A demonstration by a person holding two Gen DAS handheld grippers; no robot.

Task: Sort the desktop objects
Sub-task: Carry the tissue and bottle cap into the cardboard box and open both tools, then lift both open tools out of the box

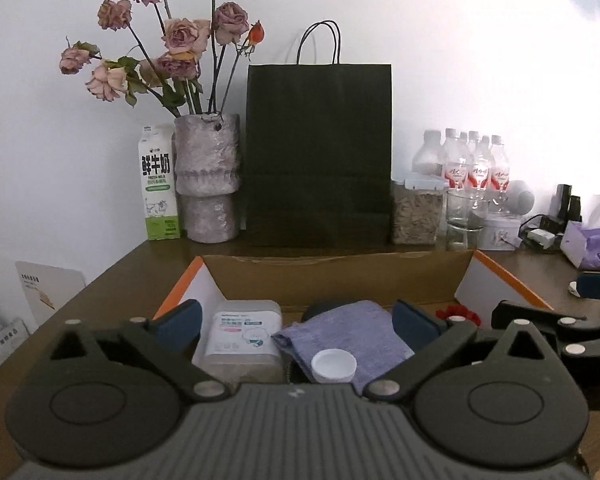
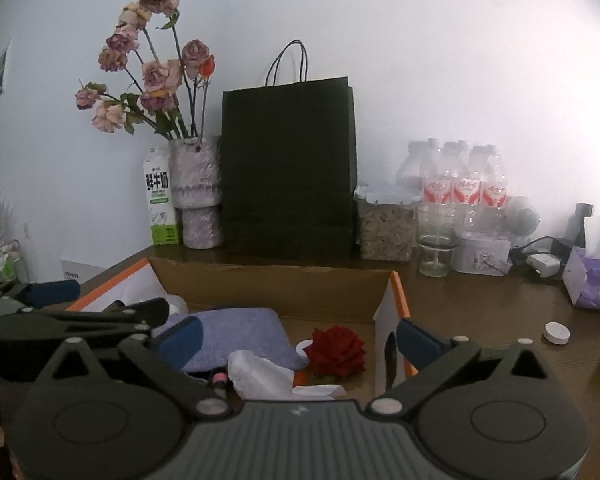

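Both your claws hang over the open box (image 1: 340,276), side by side. Your left gripper (image 1: 298,322) stands spread wide with nothing between its pads; below it lie a wipes pack (image 1: 246,334), a purple cloth (image 1: 348,332) and a white cap (image 1: 334,365) on the cloth. Your right gripper (image 2: 300,338) is spread just as wide and grips nothing; under it you have the cloth, a crumpled tissue (image 2: 260,374), a red rose (image 2: 336,350) and a pink-tipped stick, partly hidden. The box's right flap (image 2: 392,320) stands upright just inside your right finger.

Behind the box a black bag (image 1: 320,152) blocks the wall, flanked by a vase (image 1: 208,176) of dried roses and a milk carton (image 1: 158,184) reading 鲜牛奶, "FRESH MILK". To the right: a grain jar (image 2: 386,230), a glass (image 2: 436,240), red-labelled bottles (image 2: 466,188), a tin, a charger and a tissue box (image 2: 596,276). A white disc (image 2: 556,333) lies on the desk (image 2: 480,312), outside the box.
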